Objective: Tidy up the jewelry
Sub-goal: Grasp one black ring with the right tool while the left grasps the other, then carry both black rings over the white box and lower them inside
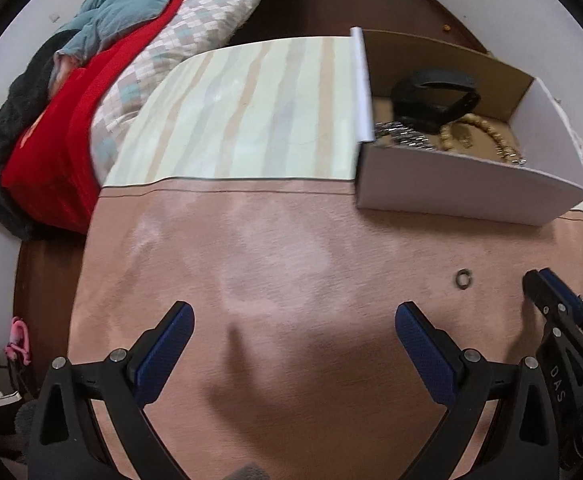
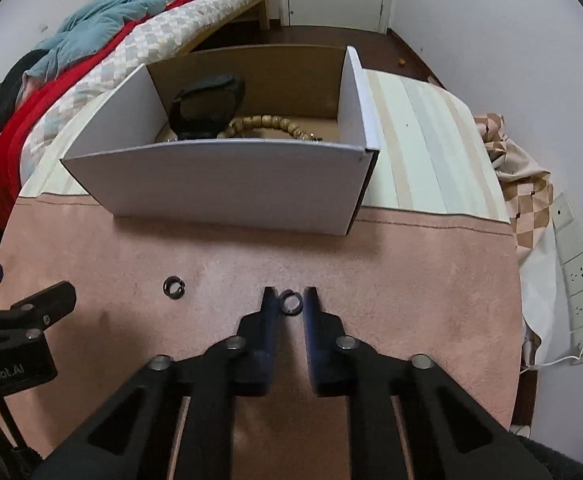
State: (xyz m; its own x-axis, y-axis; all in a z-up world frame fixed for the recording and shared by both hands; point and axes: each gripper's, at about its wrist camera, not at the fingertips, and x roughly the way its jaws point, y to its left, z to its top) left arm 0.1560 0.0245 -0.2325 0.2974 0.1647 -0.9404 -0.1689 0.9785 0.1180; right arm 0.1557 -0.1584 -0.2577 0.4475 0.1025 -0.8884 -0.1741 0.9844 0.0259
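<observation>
Left wrist view
Left gripper (image 1: 293, 322): jaws spread wide, nothing between them, over the pink cloth (image 1: 291, 248).
Ring (image 1: 462, 279): flat on the cloth, right of the left gripper, near the right gripper's tip (image 1: 531, 280).
Box (image 1: 471, 190): holds a black band (image 1: 431, 98), beads (image 1: 487, 132) and a chain (image 1: 401, 134).

Right wrist view
Right gripper (image 2: 290, 300): jaws drawn in on a second ring (image 2: 290, 302), fingers (image 2: 269, 308) touching its sides.
First ring (image 2: 174, 285): to the left, apart, on the cloth.

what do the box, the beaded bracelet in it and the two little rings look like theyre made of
Box: cardboard, matte white outside, raw brown inside, thin folded walls. Beaded bracelet: probably wood, matte tan round beads; could be seed or plastic. Ring between the right claw's fingers and loose ring: likely metal, dark grey with a glossy glint.
</observation>
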